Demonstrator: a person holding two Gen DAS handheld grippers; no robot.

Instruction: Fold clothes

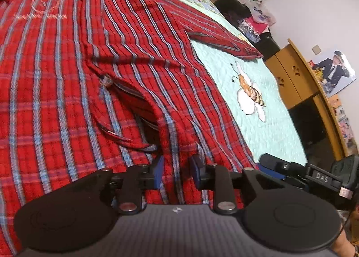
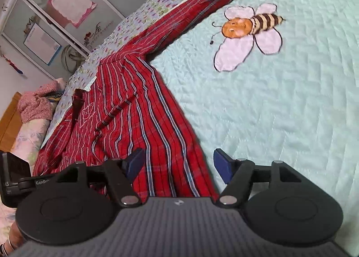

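Observation:
A red plaid shirt (image 1: 67, 77) lies spread on a mint quilted bedspread (image 1: 273, 127), with one sleeve (image 1: 213, 30) stretched out to the right. My left gripper (image 1: 177, 170) hovers over the shirt's lower edge. Its blue pads (image 1: 158, 171) stand a little apart, with cloth showing beneath the gap but nothing pinched. In the right wrist view the shirt (image 2: 139, 109) runs down the left side. My right gripper (image 2: 178, 165) is open wide over the shirt's side edge, one pad above the cloth and the other above the bedspread (image 2: 280, 111).
A bee appliqué (image 2: 249, 32) is sewn into the bedspread to the right of the shirt. A wooden cabinet (image 1: 296, 77) stands beyond the bed's edge. A heap of pink clothes (image 2: 36, 104) lies at the far left, and a glass-door wardrobe (image 2: 56, 10) stands behind it.

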